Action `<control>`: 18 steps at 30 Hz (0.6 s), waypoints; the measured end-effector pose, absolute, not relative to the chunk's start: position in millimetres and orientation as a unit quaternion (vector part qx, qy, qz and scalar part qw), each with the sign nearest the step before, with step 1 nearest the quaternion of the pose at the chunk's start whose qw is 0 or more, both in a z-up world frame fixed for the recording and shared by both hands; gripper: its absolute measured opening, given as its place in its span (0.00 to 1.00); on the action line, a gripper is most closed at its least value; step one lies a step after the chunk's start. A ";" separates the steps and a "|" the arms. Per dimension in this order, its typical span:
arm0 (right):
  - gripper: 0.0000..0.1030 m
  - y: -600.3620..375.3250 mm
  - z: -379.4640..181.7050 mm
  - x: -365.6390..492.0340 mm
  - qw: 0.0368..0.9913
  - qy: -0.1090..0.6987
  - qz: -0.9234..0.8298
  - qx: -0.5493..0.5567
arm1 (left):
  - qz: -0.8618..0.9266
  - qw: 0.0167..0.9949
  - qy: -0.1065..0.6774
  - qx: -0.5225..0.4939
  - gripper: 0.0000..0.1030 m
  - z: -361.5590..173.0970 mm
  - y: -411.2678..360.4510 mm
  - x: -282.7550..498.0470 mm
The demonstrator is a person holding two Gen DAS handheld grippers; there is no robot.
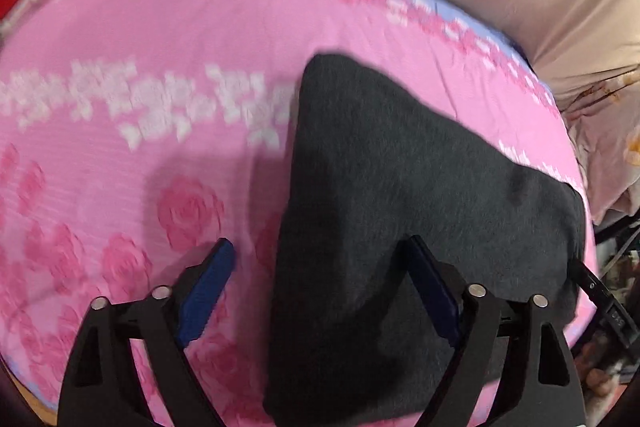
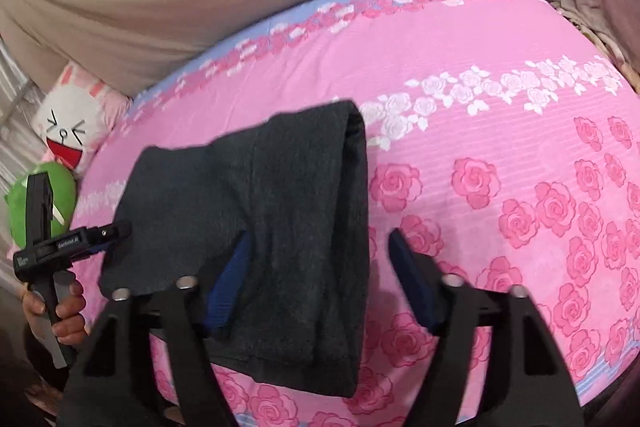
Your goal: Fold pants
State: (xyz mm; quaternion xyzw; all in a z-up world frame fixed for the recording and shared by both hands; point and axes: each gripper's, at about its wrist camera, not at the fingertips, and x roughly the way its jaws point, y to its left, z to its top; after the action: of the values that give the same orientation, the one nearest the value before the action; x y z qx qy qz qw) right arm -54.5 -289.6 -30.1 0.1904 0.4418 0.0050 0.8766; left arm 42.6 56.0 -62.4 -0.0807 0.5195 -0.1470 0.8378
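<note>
We judge fold nearly done — pants (image 2: 256, 203) lie as dark grey layered bundle on pink bedspread (image 2: 500, 131), near its front edge.

Left gripper (image 1: 320, 283): jaws half apart, straddling bundle's left edge, pads clear of cloth, nothing held.

Right gripper (image 2: 316, 279): jaws half apart over bundle's right edge, one pad partly under cloth fold; no pinch seen.

Next move, our guess — pinch near edge for last fold, or smooth and withdraw.

Cloth thick, soft, rounded at fold.
</note>
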 end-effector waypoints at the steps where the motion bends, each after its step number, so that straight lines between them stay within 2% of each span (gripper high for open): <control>1: 0.38 -281.3 -34.3 -50.0 0.877 0.442 0.012 0.186 | -0.158 0.830 0.528 -0.085 0.30 -63.5 53.8 43.8; 2: 0.29 -274.8 -28.3 -50.6 0.883 0.438 0.002 0.169 | -0.155 0.830 0.526 -0.098 0.16 -61.8 57.0 44.2; 3: 0.21 -266.4 -21.4 -49.5 0.890 0.432 -0.004 0.147 | -0.167 0.830 0.518 -0.121 0.14 -55.0 64.2 44.2; 6: 0.12 -242.2 18.1 -49.0 0.909 0.395 0.034 0.126 | -0.201 0.830 0.495 -0.158 0.09 -26.2 85.4 36.9; 8: 0.04 -232.4 42.2 -52.0 0.920 0.365 0.066 0.127 | -0.220 0.828 0.485 -0.177 0.08 -7.0 99.3 29.7; 9: 0.04 -227.0 56.4 -55.1 0.925 0.346 0.088 0.129 | -0.217 0.829 0.484 -0.178 0.09 -1.5 103.9 28.2; 10: 0.04 -222.9 58.8 -53.7 0.925 0.344 0.098 0.126 | -0.190 0.838 0.484 -0.165 0.11 1.6 109.5 26.8; 11: 0.04 -220.5 54.9 -48.7 0.923 0.354 0.096 0.116 | -0.159 0.851 0.480 -0.141 0.18 -0.3 110.3 28.0; 12: 0.11 -222.7 43.7 -43.3 0.920 0.367 0.078 0.109 | -0.117 0.864 0.479 -0.107 0.44 -7.1 111.6 30.3; 13: 0.16 -228.8 22.0 -37.5 0.913 0.395 0.038 0.096 | -0.056 0.870 0.484 -0.074 0.50 -19.1 115.6 33.6; 14: 0.18 -235.4 4.1 -34.2 0.904 0.419 -0.001 0.088 | -0.026 0.865 0.497 -0.067 0.50 -29.8 121.6 34.7; 16: 0.20 -254.9 -20.3 -42.0 0.890 0.436 -0.022 0.131 | -0.062 0.844 0.519 -0.120 0.53 -37.5 130.9 28.5; 17: 0.28 -262.3 -23.2 -48.3 0.887 0.432 -0.008 0.163 | -0.085 0.836 0.523 -0.141 0.56 -37.5 131.6 24.9; 18: 0.47 -268.2 -23.1 -53.3 0.885 0.424 0.002 0.191 | -0.101 0.832 0.524 -0.150 0.60 -35.1 129.5 22.4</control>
State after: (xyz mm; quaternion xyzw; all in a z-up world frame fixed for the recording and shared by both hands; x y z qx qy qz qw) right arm -53.3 -268.2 -23.1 0.1913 0.4239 0.0020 0.8853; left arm 22.4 129.5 -35.1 -0.1500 0.5239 -0.1015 0.8323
